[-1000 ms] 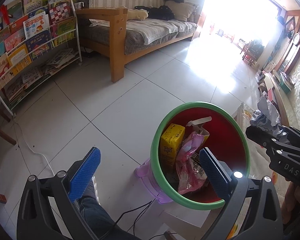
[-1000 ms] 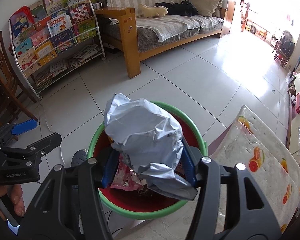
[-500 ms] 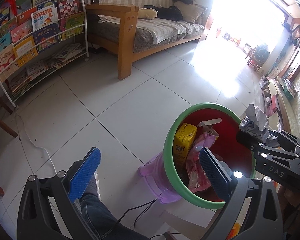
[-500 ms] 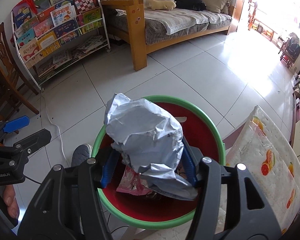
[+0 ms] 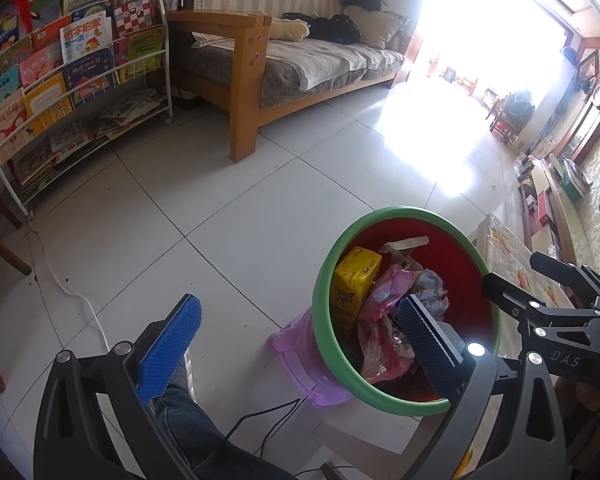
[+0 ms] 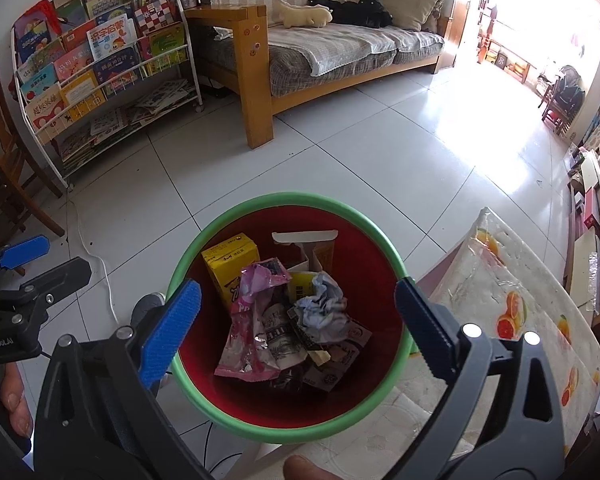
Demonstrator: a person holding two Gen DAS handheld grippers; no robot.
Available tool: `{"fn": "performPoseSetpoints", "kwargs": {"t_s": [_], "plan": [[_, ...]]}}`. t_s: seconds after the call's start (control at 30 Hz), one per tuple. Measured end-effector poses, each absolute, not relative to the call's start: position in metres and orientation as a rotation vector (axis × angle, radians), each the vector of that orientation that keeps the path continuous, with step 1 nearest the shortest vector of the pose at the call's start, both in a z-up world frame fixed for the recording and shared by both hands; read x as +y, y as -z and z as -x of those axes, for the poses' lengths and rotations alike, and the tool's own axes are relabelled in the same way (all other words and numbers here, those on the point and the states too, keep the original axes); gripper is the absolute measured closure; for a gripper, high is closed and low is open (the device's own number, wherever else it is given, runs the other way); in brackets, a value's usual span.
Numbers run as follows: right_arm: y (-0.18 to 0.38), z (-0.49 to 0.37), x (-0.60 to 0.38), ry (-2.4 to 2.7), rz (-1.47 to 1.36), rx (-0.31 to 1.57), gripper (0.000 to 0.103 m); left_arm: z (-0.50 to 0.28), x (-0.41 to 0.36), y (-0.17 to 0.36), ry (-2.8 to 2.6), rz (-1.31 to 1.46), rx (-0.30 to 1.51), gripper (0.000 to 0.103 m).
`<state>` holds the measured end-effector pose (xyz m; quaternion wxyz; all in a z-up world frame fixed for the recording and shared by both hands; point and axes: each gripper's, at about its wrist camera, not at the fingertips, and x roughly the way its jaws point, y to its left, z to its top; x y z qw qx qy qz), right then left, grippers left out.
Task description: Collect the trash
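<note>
crumpled grey-white plastic wrapper [image 6: 320,308] lies inside the red, green-rimmed bin [image 6: 220,220], partly burying other trash. right gripper [image 6: 296,328] hangs spread and empty above; left gripper [image 5: 300,332] released, bin's base hidden.

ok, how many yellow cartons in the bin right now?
2. One yellow carton stands against the bin wall on the left; a second is half buried under the crumpled grey bag. More may be hidden below.

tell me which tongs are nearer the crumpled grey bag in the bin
Right. The right tongs hang open directly above the crumpled grey bag in the bin; the left tongs sit open off beside the rim.
</note>
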<state>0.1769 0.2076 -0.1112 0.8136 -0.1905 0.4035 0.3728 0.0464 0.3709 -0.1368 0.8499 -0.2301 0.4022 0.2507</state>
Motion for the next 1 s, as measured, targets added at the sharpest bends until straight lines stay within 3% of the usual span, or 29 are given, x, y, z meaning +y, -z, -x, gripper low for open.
{"fn": "performPoseSetpoints", "kwargs": {"t_s": [0.3,1.0], "plan": [[0.076,-0.166,0.127,-0.708,0.318,0.818,0.005,-0.054,0.323,0.106,-0.444,0.431,0.792,0.008],[-0.013,-0.099,-0.11,-0.426,0.061,0.619,0.005,-0.046,0.098,0.006,-0.201,0.085,0.542,0.008]]}}
